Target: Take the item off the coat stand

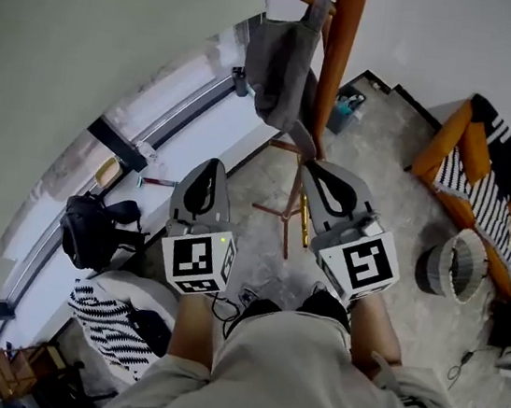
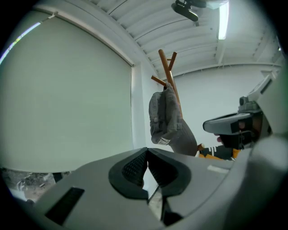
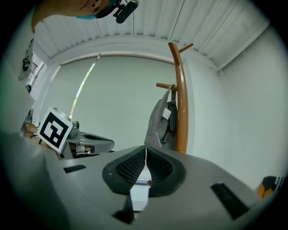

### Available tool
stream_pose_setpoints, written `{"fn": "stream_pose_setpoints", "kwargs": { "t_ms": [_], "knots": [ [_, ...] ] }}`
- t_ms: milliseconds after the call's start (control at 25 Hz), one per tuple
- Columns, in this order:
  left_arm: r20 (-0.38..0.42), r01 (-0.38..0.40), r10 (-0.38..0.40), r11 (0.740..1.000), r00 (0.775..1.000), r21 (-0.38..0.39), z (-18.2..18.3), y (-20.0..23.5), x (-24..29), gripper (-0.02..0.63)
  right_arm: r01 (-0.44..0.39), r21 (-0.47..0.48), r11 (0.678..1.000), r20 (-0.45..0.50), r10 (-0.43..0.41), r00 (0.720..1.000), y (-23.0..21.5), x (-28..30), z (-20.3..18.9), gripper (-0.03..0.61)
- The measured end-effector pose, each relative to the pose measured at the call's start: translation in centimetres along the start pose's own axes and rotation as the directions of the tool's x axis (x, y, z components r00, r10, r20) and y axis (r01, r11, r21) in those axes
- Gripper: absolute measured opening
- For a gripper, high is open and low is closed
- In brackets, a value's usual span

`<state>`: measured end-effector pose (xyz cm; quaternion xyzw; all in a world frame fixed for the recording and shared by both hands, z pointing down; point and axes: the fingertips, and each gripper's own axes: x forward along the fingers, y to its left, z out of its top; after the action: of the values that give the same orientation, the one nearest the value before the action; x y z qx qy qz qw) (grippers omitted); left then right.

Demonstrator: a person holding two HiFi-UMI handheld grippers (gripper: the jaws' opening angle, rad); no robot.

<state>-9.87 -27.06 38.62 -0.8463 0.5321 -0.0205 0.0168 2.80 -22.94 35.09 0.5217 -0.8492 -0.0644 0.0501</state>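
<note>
still-free, limp grey fabric bag [image 1: 284, 66], round wooden stand [image 1: 337, 59]

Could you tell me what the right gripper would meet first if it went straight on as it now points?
Probably the grey fabric item hanging on the coat stand, which sits just beyond the right gripper and its closed tips in its own view. The gap between them is hard to judge.

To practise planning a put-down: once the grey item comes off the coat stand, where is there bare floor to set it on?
Bare floor lies between the coat stand and the orange-cushioned sofa, short of the round basket. The window side is crowded, with a black bag and striped fabric.
</note>
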Motion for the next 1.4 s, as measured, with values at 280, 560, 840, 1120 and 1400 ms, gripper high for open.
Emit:
{"fn": "stream_pose_setpoints", "kwargs": {
  "t_ms": [280,560,840,1120,1400],
  "knots": [
    [0.001,0.041,-0.041,0.999,0.999,-0.021,-0.5,0.8,1.0,0.011,0.067,-0.017,0.998,0.004,-0.067,0.998,-0.4,-0.1,1.3,0.008],
    [0.007,0.057,-0.057,0.998,0.998,-0.028,-0.1,0.2,2.3,0.011,0.087,-0.017,0.996,0.036,-0.086,0.996,-2.5,0.3,2.9,0.008],
    [-0.006,0.035,-0.035,0.999,0.999,-0.017,-0.4,-0.4,2.4,0.011,0.040,0.002,0.999,0.033,-0.040,0.999,-3.4,1.7,3.5,0.135],
    [-0.012,0.009,-0.009,1.000,1.000,-0.028,-0.6,-0.1,2.3,0.011,-0.004,0.003,1.000,0.041,0.003,0.999,-3.3,3.7,4.2,0.169],
    [-0.007,-0.020,0.020,0.999,1.000,-0.037,-0.5,0.7,1.9,0.011,-0.022,-0.010,1.000,0.032,0.022,0.999,-3.1,4.8,4.5,0.187]
  ]
}}
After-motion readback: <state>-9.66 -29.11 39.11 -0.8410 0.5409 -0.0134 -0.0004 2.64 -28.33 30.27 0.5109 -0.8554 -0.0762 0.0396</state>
